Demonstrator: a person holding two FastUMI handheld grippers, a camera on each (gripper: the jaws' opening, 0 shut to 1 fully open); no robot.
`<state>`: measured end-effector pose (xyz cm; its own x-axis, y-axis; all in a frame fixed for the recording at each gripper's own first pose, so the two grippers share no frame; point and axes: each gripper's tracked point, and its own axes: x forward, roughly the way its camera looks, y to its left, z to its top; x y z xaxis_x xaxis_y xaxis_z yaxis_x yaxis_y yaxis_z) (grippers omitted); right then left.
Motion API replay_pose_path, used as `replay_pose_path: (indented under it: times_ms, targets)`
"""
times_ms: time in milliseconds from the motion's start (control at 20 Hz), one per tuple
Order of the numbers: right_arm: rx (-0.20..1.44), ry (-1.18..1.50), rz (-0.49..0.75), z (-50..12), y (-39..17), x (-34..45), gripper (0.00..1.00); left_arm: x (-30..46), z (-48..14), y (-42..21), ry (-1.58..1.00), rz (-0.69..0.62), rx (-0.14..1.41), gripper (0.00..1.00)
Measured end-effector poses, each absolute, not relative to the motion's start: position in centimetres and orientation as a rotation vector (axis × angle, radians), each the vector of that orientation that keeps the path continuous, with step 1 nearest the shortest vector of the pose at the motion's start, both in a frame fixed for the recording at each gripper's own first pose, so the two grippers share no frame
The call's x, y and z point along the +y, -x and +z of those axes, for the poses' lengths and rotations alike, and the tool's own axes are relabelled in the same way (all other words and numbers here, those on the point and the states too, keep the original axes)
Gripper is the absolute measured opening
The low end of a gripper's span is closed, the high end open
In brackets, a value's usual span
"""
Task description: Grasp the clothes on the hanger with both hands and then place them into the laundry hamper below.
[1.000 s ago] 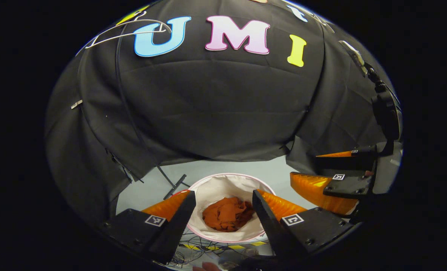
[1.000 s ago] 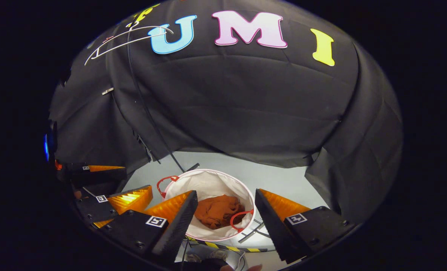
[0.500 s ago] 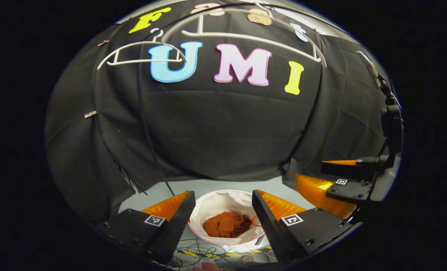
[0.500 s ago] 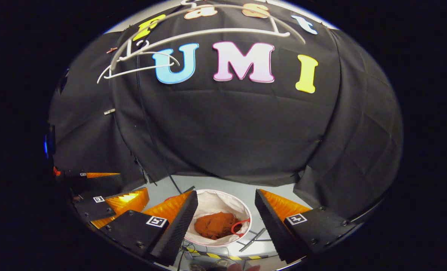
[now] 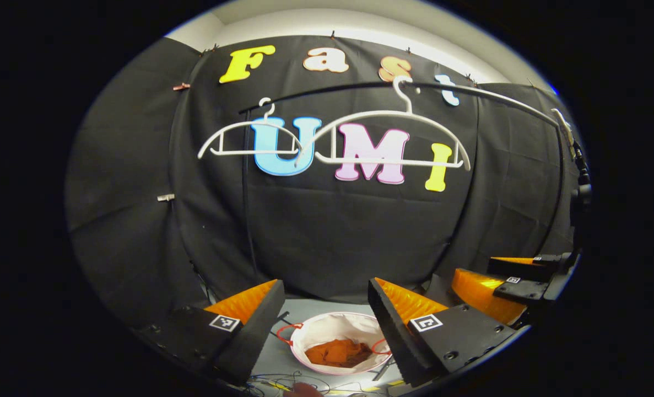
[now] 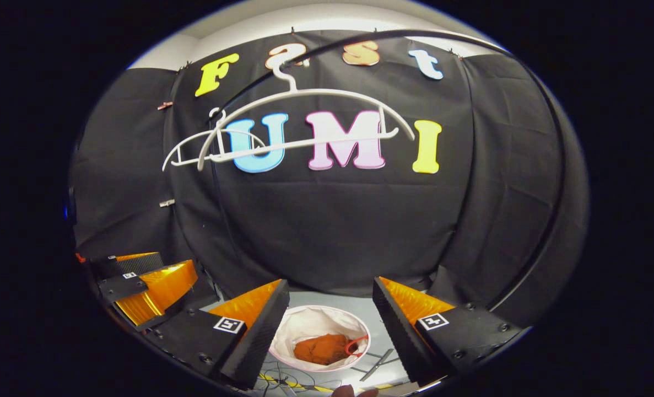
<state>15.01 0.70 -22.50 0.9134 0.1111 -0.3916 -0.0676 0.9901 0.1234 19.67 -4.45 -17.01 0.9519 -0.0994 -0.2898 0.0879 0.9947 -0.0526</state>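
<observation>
Both grippers have risen above the hamper (image 5: 339,344); fingers open, empty; orange clothes (image 5: 340,353) inside. Withdraw straight up, avoid bare hangers (image 5: 384,138).

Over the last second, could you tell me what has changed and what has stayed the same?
Both grippers rose and tilted upward: the hamper shrank low in both views, and the two bare hangers came fully into sight. Nothing was grasped or released. The left gripper and right gripper stayed open; the orange clothes stayed in the hamper.
</observation>
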Motion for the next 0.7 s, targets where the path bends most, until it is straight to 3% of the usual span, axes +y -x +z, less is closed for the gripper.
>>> replay_pose_path:
  times_ms: [550, 700]
  targets:
    - [0.175, -0.089, 0.039, -9.5, -10.3, 0.8, 1.0, -1.6, -5.5, -13.3, 0.022, -0.102, 0.074, 0.98]
    - [0.134, -0.1, 0.031, -7.4, -9.2, 0.5, 1.0, -0.7, -4.3, -11.9, -0.039, -0.084, 0.039, 0.94]
